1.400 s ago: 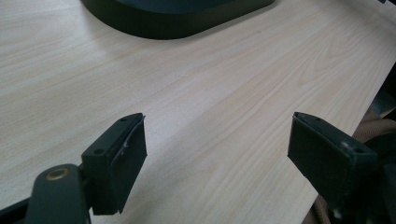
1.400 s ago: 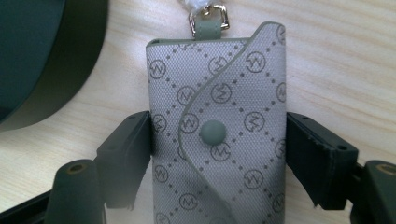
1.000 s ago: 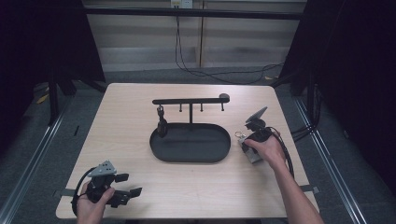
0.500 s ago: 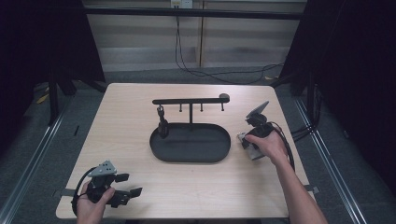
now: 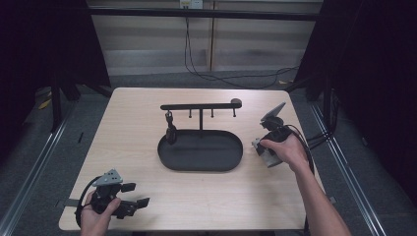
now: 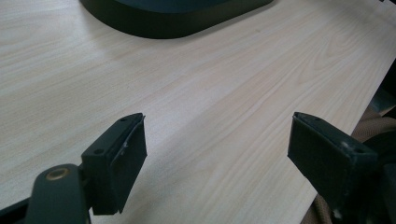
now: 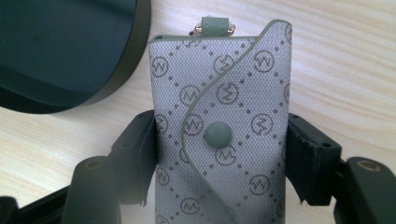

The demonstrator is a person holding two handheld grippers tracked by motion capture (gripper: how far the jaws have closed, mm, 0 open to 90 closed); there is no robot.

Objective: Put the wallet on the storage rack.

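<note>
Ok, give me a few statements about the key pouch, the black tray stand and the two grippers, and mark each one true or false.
1. The right gripper is shut on the grey patterned key pouch. True.
2. The left gripper holds the pouch. False: its fingers stand open over bare table.
3. The pouch's flap is snapped closed. True.
4. The black tray stand sits at the table's left edge. False: it is near the middle.
5. Nothing hangs from the stand's bar. False: a small dark item hangs at its left end.
</note>
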